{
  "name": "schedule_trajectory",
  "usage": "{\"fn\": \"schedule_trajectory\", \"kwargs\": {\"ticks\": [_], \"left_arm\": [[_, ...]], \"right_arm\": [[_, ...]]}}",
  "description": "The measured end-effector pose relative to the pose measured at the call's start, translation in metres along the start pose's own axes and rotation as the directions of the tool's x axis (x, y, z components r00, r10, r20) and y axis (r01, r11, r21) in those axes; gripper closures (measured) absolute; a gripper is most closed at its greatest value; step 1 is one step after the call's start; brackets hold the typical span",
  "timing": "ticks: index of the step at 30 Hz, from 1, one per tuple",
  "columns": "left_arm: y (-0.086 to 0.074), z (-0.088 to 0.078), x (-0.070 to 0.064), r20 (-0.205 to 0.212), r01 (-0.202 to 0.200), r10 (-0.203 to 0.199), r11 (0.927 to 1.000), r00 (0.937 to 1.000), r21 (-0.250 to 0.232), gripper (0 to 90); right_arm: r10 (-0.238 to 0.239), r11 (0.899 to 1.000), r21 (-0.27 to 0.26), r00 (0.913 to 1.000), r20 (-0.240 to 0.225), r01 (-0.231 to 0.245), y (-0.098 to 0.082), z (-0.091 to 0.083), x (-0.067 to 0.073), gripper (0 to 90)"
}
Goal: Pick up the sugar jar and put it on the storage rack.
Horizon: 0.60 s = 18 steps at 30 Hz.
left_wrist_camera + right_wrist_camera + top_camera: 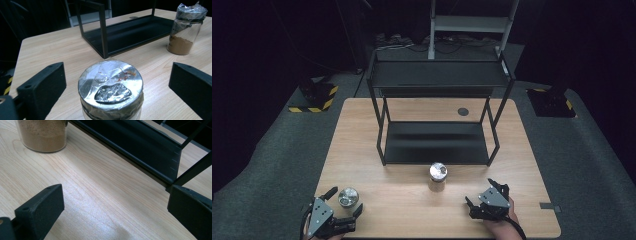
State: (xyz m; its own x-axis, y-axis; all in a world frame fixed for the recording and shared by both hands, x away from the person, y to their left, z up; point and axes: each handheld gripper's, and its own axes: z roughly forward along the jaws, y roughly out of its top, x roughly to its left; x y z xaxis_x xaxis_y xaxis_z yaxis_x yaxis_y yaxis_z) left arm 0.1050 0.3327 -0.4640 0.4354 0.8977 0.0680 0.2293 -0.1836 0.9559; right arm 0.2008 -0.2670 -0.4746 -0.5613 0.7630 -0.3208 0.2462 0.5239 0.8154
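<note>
High view: a pale wooden table (362,135) stands on grey carpet in a dark room, with yellow-and-black striped blocks (314,97) on the floor to the left. A black two-tier metal rack (437,120) sits mid-table. The left gripper (346,202) has its jaws apart around a foil-lidded jar (348,197) near the table's front left corner. A second jar (438,176) stands in front of the rack. The right gripper (481,196) rests at the front right.

Left gripper view: the foil-lidded jar (110,86) stands between the spread jaws, with clear gaps on both sides.

Right gripper view: the jaws stand wide apart over bare wood, and the second jar (42,135), holding brown powder, stands beyond them.
</note>
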Motion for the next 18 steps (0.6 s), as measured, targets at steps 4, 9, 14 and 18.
{"fn": "schedule_trajectory", "kwargs": {"ticks": [4, 9, 14, 18], "left_arm": [[-0.0042, -0.0001, 0.0008, -0.009, 0.02, -0.02, 0.9998, 0.9997, -0.008, 9.4], [-0.0067, 0.0014, 0.005, 0.004, 0.033, -0.033, 0.9994, 0.9994, 0.002, 15.5], [-0.007, 0.0032, 0.0088, 0.017, 0.045, -0.046, 0.9989, 0.9988, 0.011, 22.1], [-0.0079, 0.0035, 0.0091, 0.022, 0.045, -0.045, 0.9989, 0.9988, 0.013, 26.1]], "right_arm": [[0.003, 1.0, -0.003, 1.0, -0.002, -0.003, -0.0005, -0.0001, -0.0008, 0.0], [0.003, 1.0, -0.002, 1.0, -0.003, -0.003, -0.0004, -0.0001, -0.0012, 0.0], [0.009, 1.0, -0.004, 0.9999, -0.004, -0.009, -0.0008, -0.0003, -0.0017, 0.0], [0.009, 1.0, -0.004, 0.9999, -0.005, -0.009, -0.0008, -0.0003, -0.0017, 0.0]]}}
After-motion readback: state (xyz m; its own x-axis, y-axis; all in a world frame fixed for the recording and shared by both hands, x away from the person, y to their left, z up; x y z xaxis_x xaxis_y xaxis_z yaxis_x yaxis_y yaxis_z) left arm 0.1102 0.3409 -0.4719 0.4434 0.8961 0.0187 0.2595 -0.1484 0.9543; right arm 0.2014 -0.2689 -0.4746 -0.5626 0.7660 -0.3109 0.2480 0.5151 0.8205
